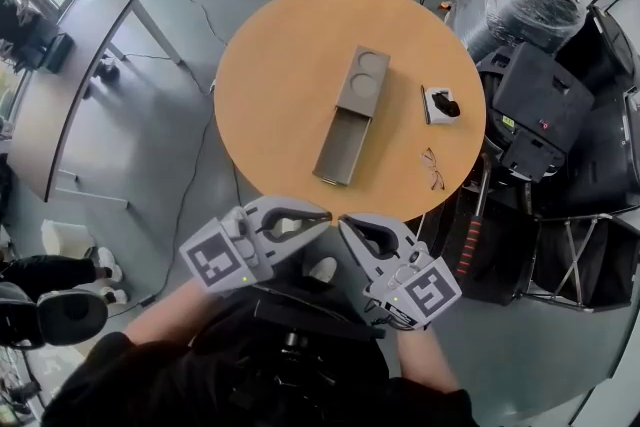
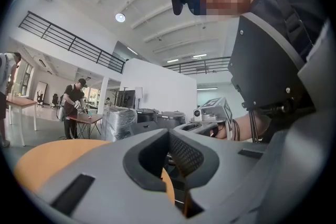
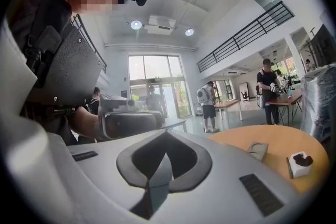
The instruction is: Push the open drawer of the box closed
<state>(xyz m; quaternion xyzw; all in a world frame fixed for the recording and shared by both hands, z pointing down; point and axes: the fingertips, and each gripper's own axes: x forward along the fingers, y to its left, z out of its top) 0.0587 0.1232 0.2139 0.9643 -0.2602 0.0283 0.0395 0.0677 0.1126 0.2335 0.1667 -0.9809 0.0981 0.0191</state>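
A grey box [image 1: 363, 81] lies on the round wooden table [image 1: 270, 85], and its drawer [image 1: 342, 147] stands pulled out toward me. In the right gripper view the box [image 3: 258, 150] is small and far off. Both grippers hang in front of my body, short of the table's near edge and well apart from the box. My left gripper [image 1: 322, 215] is shut with nothing in it, its jaws closed together [image 2: 169, 132]. My right gripper [image 1: 345, 225] is also shut and empty [image 3: 165, 135]. Their tips point at each other, nearly touching.
A small white box with a black item [image 1: 440, 103] and a pair of glasses [image 1: 433, 168] lie on the table's right side. Black cases and wrapped equipment [image 1: 540, 105] crowd the right. A grey table [image 1: 70, 85] stands at left. People stand in the background.
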